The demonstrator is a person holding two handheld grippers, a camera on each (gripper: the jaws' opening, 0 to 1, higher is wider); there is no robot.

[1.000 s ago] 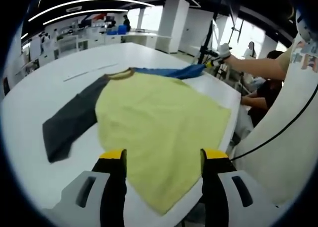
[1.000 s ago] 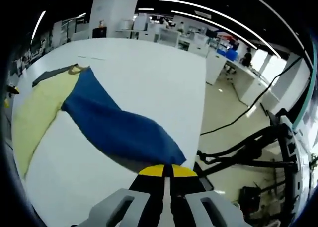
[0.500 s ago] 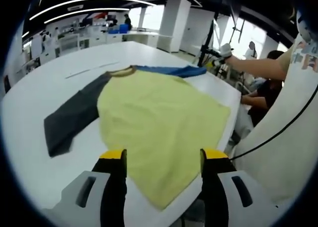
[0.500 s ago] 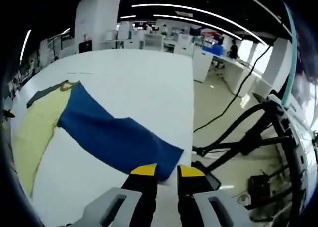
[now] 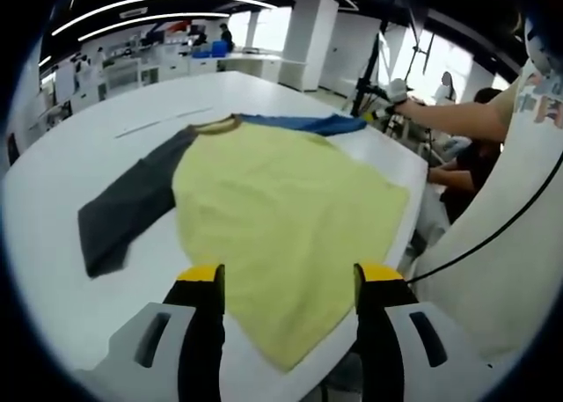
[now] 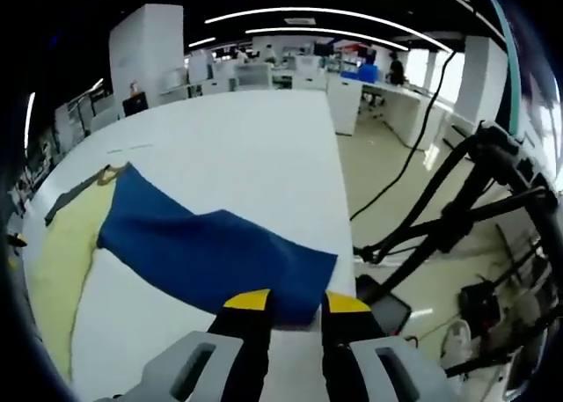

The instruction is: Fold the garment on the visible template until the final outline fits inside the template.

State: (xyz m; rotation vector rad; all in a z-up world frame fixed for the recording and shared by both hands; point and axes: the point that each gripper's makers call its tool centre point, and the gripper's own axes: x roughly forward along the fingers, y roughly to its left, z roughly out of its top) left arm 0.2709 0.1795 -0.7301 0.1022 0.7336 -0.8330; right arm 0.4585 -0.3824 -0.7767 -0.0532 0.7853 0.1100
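From my left hand-held gripper (image 5: 286,283) I see the shirt (image 5: 281,208) lying flat on the bench (image 5: 53,208), one sleeve (image 5: 123,208) out left. Its other sleeve (image 6: 211,252) lies just ahead of my right hand-held gripper (image 6: 295,301), at the bench edge.

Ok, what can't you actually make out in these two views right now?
- Left gripper view: the yellow shirt body's near hem, hidden behind the left claw.
- Right gripper view: the blue sleeve's cuff edge, hidden behind the right claw.
- Template outline: too faint on the white table.
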